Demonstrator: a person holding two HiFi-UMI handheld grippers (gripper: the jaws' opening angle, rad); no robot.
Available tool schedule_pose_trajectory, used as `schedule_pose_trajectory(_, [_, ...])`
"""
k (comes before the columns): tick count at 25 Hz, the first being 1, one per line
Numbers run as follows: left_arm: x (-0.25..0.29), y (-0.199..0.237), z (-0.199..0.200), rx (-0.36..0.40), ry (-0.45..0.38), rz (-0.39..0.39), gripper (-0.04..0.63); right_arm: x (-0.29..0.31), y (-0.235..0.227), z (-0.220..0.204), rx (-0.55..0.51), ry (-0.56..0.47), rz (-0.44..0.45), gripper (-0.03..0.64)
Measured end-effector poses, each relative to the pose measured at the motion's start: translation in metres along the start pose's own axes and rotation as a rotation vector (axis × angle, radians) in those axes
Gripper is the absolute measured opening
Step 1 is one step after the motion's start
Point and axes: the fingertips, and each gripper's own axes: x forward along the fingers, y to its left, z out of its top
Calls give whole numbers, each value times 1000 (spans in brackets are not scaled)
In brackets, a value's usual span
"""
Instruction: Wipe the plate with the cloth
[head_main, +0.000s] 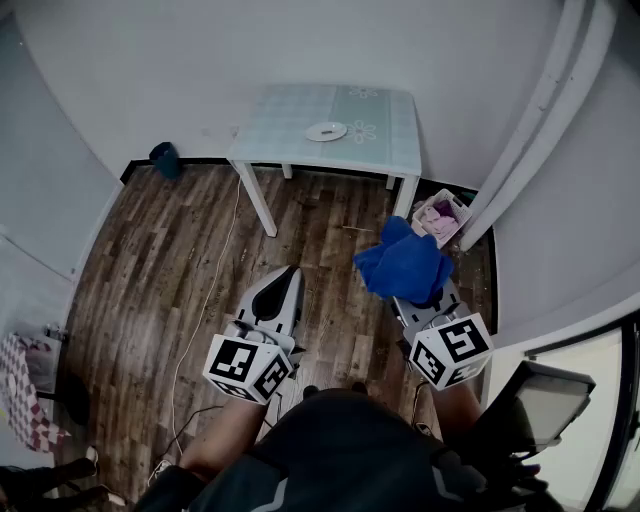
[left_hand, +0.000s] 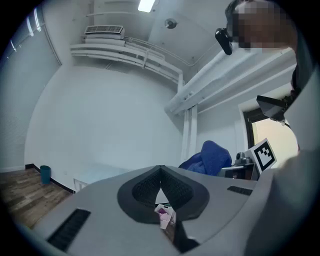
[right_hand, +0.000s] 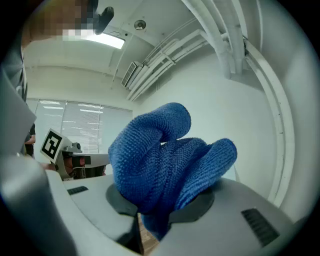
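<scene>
right tongs (right_hand: 162, 212) clamped on cloth (right_hand: 160, 160) | left tongs (left_hand: 160, 174) closed, empty | plate (head_main: 326, 131) well ahead on table (head_main: 385, 145)

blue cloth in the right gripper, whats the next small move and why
Probably carry the right gripper forward toward the table, to get the blue cloth over the plate. The cloth is clamped in its jaws, but the plate lies on the table well ahead, and neither gripper is near it. The left gripper is shut and holds nothing.
</scene>
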Motion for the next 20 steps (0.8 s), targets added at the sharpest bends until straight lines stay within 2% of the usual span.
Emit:
schedule_pose_trajectory(4, [-3,3,2,-25,-26,-33,9,4,2,1,11,-5,-5,117])
schedule_pose_trajectory(20, [-20,59,-1,-44,-7,-56,9,45,40,-1,3,5,-20,118])
